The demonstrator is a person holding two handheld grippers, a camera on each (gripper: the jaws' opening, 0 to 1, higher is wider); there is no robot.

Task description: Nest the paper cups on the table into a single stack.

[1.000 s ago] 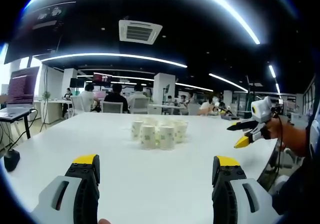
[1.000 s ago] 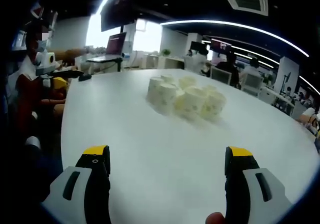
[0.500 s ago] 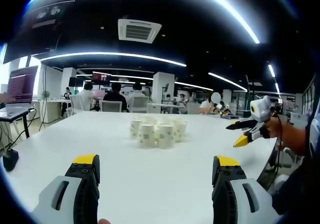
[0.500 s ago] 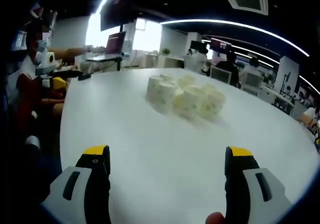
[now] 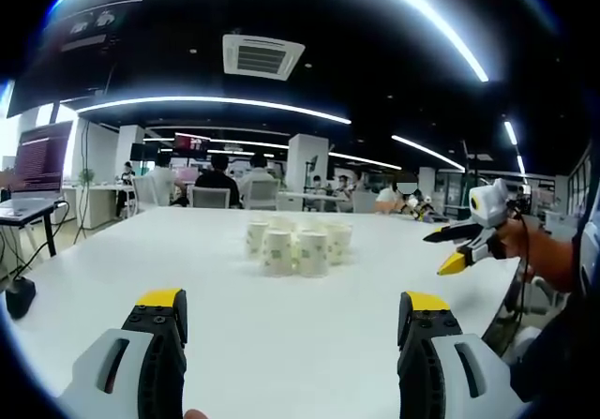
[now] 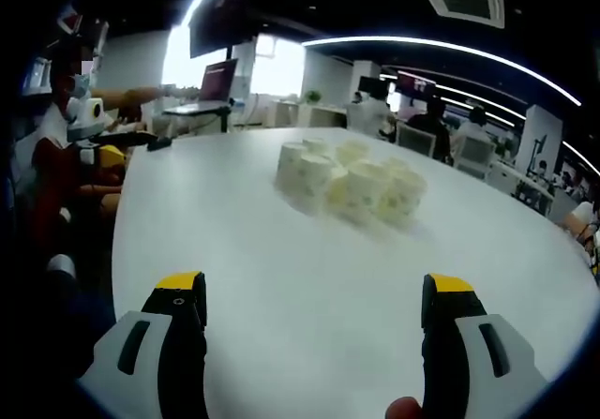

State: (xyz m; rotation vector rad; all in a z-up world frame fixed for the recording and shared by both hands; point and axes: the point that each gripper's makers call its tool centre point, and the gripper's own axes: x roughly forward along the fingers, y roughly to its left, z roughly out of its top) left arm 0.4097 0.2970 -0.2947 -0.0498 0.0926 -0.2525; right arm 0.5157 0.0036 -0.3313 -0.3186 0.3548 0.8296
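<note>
Several white paper cups with a faint green print stand upright in a tight cluster (image 5: 295, 246) on the white table (image 5: 234, 335); in the right gripper view the same cluster (image 6: 349, 188) sits mid-table. My left gripper (image 5: 292, 344) is open, well short of the cups, with nothing between its yellow-tipped jaws. My right gripper (image 6: 314, 330) is open too, also some way from the cups. In the left gripper view the right gripper (image 5: 466, 246) hangs in the air at the right, held by a hand. At the left of the right gripper view, part of the left gripper (image 6: 98, 133) shows beside a person.
An open office surrounds the table: seated people and chairs (image 5: 211, 194) behind it, a screen on a stand (image 5: 37, 171) at left. A laptop (image 6: 211, 86) stands beyond the table's far end. A person (image 6: 56, 157) sits at the table's edge.
</note>
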